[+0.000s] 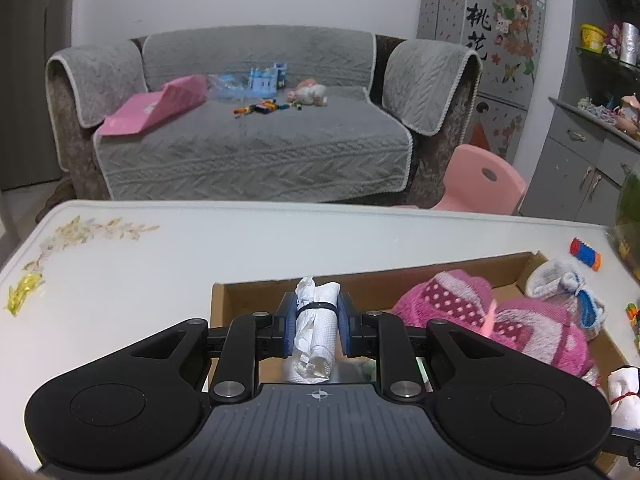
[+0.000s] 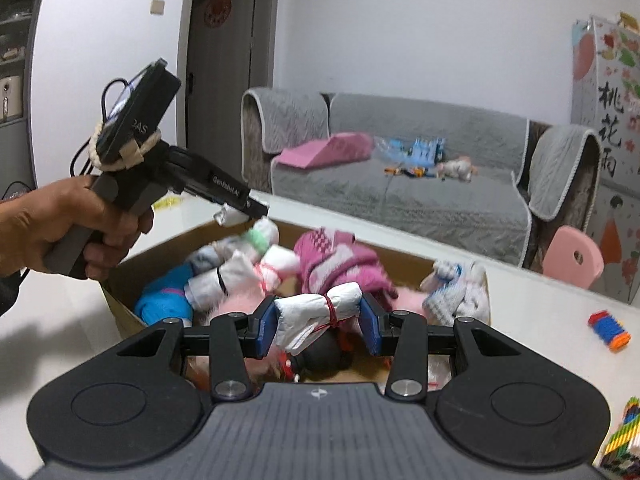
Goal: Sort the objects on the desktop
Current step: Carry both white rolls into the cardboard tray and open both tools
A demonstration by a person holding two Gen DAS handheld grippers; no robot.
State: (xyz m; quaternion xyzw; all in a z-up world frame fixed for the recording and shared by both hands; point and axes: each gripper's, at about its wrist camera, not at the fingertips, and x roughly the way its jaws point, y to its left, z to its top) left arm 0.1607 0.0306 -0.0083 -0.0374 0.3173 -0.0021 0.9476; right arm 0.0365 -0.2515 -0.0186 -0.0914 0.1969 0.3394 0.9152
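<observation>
Right now we hold two white bundles over the cardboard box (image 1: 256,292) that sits on the white counter (image 1: 160,256). Our left hand-held gripper (image 1: 318,326) is clamped on a rolled white cloth bundle tied with a black band (image 1: 316,320) — its blue pads press both sides, and the roll stands roughly upright between them, above the near left part of the box. Our right hand-held gripper (image 2: 318,320) is clamped on a white bundle tied with red string (image 2: 320,312), which lies crosswise between the pads, above the near edge of the box.

From the right wrist view we see our left hand (image 2: 68,228) gripping the handle of its tool, its tip over the far left corner of the box. Inside the box lie a pink-and-white dotted knit piece (image 1: 460,304), a grey sock (image 1: 560,280) draped at the far right corner, a blue roll (image 2: 168,304) and another white roll with a black band (image 2: 216,280) — all touching one another in a loose heap. A red, blue and orange toy (image 1: 586,254) lies on the counter just beyond the box's right corner.
</observation>
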